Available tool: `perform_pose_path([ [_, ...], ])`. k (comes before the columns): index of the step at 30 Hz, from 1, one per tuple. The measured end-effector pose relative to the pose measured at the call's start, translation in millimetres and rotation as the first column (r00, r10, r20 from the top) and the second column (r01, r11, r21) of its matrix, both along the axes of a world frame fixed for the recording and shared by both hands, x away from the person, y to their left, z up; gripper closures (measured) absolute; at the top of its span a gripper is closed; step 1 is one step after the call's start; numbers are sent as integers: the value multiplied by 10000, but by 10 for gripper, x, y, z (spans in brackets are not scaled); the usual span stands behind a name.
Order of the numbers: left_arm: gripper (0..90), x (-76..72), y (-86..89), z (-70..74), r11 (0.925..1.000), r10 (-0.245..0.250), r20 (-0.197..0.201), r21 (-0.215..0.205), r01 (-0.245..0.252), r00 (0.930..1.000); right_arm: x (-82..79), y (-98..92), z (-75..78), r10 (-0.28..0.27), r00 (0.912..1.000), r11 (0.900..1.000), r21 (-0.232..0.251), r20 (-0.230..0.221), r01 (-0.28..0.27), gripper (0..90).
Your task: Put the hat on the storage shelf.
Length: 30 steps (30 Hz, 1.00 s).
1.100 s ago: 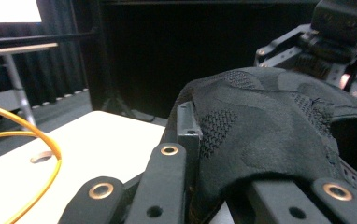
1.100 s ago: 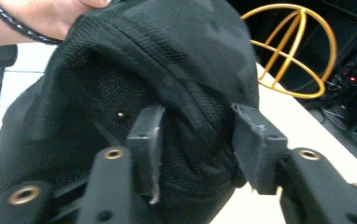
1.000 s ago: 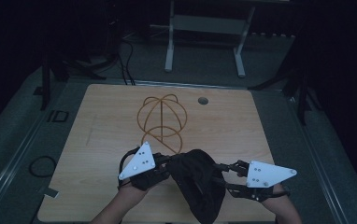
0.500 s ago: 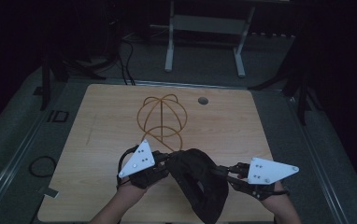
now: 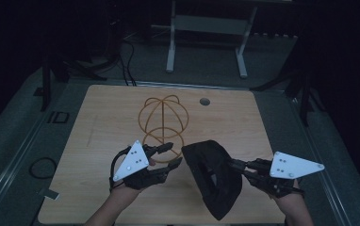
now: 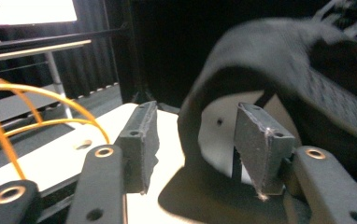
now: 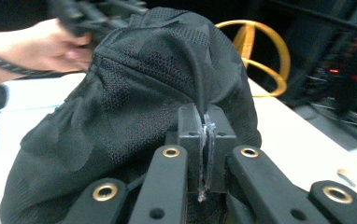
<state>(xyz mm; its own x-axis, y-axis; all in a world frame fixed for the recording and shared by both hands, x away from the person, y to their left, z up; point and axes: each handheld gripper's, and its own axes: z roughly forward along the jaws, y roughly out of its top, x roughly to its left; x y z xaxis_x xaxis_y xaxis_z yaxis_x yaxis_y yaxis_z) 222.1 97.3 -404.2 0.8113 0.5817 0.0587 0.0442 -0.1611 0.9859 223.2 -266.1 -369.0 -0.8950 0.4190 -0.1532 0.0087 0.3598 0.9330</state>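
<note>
The black mesh-fabric cap [image 5: 216,181] with a faint tonal pattern sits over the near edge of the light wooden table [image 5: 102,117], just beside and in front of the orange wire-hoop stand [image 5: 162,117], which I will use as my landmark. Seen from above, the cap lies to the near right of that stand, its open underside turned towards my left side and its lower end drooping towards the table's near edge.

My right gripper [image 5: 234,165] comes at the cap from the side away from the stand. In the right gripper view its two black jaws are pressed together on a thin fold of the cap's fabric [image 7: 167,88], with a dark cord of the cap running down into the pinch (the pads meet with no gap that I can see).

My left gripper [image 5: 171,154] is just in front of the stand's lower ring, close to the cap's edge but apart from it. Its jaws have just been opening and now stand partly apart. In the left gripper view the cap's rim [image 6: 279,84] hangs beyond the pads, and neither pad presses on it.

Past the far side of the stand, a small round dark hole [image 5: 205,101] marks the table top.
</note>
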Motion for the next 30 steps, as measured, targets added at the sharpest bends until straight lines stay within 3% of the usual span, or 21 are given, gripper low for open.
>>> perform_pose_path([
  [3,445,4,71,-43,9998,174,-159,26,-174,9997,33,-92,28,-584,9982,9977,351,-98,587,875],
  [12,138,12,195,-193,9953,892,-453,407,-874,9950,156,-250,98,-1888,9820,9777,914,-106,1890,876],
  [15,26,20,274,-297,9896,1351,-604,575,-1317,9890,246,-267,129,-2266,9739,9682,1059,-121,2266,875],
  [19,22,17,373,-424,9801,1876,-718,801,-1818,9796,345,-245,166,-2636,9645,9581,1121,-138,2635,875],
  [21,22,12,412,-497,9695,2311,-667,995,-2240,9706,393,-228,191,-2708,9626,9555,1183,-105,2701,875],
  [23,22,12,463,-570,9642,2496,-735,1113,-2407,9656,441,-204,219,-2802,9599,9526,1211,-81,2791,875],
  [30,22,2,667,-837,9528,2952,-1263,1128,-2819,9471,649,-89,318,-3042,9526,9450,1265,8,3016,875],
])
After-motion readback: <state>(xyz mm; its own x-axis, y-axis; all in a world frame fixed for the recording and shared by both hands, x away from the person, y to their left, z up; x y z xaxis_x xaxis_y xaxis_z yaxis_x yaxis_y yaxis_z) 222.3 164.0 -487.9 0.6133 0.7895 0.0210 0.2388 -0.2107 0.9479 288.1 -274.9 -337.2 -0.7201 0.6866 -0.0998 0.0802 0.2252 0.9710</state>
